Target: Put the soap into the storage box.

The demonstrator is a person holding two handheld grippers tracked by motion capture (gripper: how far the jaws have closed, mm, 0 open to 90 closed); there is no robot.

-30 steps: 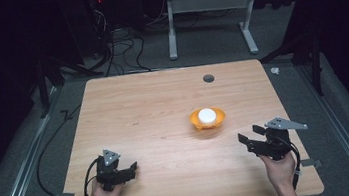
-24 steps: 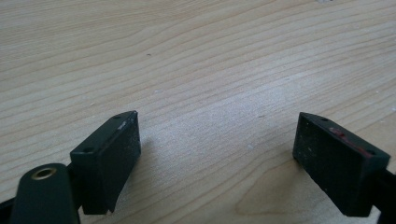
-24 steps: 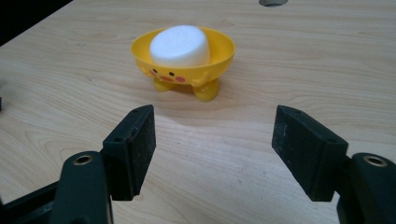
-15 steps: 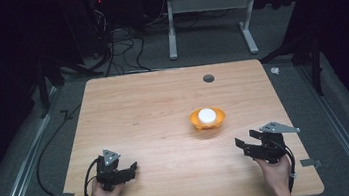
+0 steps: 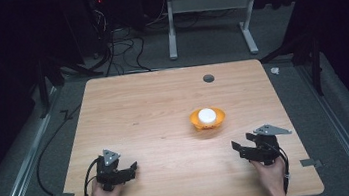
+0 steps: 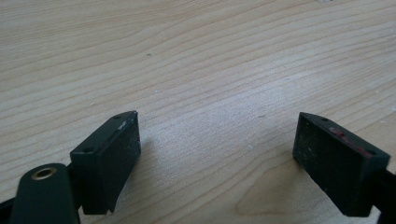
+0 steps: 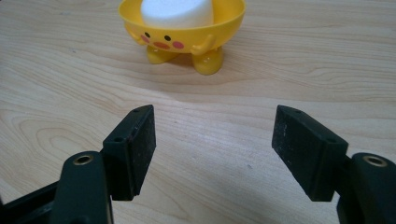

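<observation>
Right tool (image 7: 214, 140) gaping, unlabelled yellow bowl (image 7: 183, 35)

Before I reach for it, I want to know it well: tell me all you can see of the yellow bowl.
The bowl is glossy yellow, plastic by its look, shaped as a cartoon face: black dot eyes, pink cheeks, small arms, stubby feet. It stands upright on the table, right of centre, ahead of the right gripper, whose jaws are open and apart from it. A white cylinder sits inside. Nothing else touches it.

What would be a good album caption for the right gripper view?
Open right gripper facing a yellow chick-faced bowl holding a white cylinder on a wooden table.
</observation>
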